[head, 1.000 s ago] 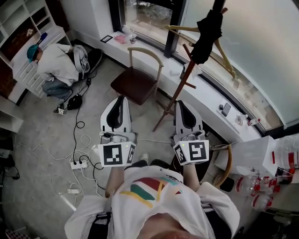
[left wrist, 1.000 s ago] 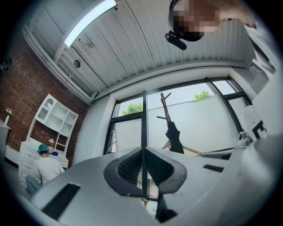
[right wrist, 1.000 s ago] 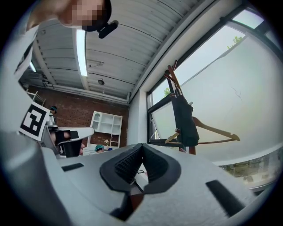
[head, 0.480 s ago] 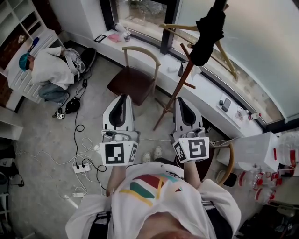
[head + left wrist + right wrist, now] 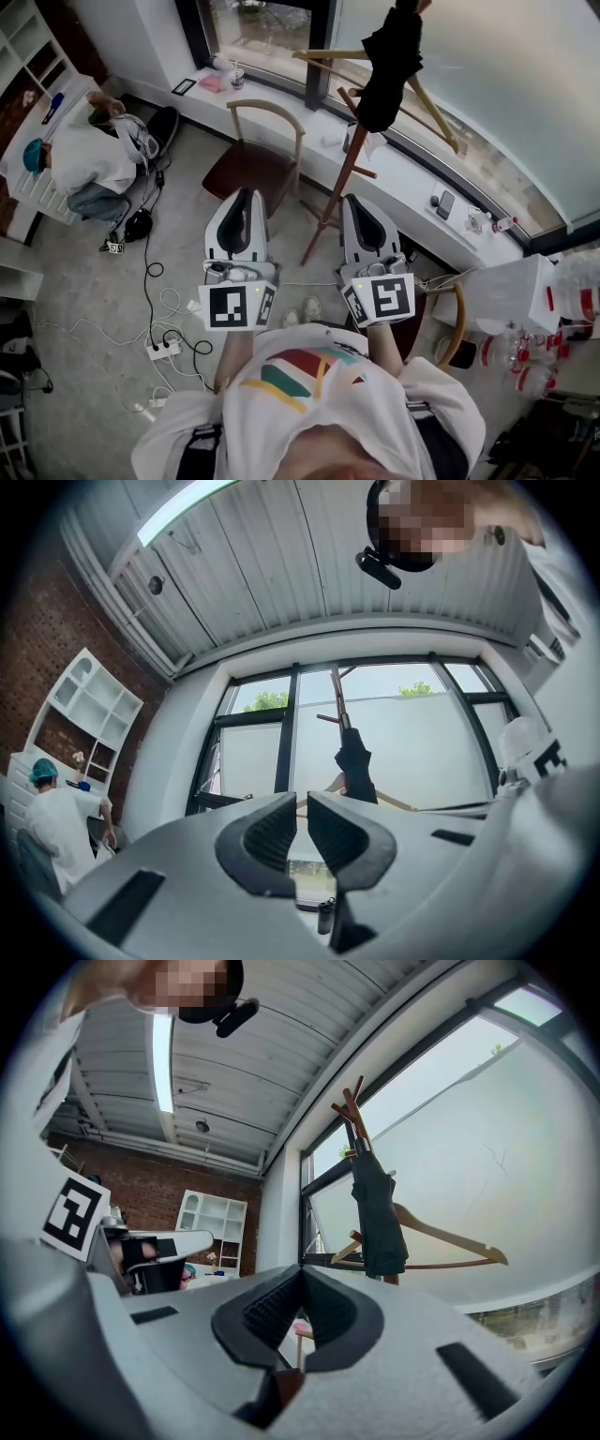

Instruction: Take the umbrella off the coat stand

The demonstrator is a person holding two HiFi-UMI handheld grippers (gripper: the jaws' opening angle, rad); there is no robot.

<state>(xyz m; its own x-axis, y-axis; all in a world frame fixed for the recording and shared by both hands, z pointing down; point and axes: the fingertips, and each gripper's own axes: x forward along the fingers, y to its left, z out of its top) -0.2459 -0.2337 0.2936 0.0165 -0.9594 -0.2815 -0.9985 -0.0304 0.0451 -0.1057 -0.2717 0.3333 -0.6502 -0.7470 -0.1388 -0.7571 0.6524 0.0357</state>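
Umbrella (image 5: 386, 56) on coat stand (image 5: 333, 192), well ahead of fingers (image 5: 270, 838); left gripper (image 5: 301, 803), right gripper (image 5: 302, 1274) both closed, empty.

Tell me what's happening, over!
Left gripper, right gripper shut, empty. Umbrella hangs on coat stand, untouched. Chair beside stand's foot.

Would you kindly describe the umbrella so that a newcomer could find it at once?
Look to the big frosted window, where a wooden coat stand rises beside a chair. The umbrella hangs near its top: a folded black bundle, the only dark, soft thing among the bare pegs and the empty wooden hanger.
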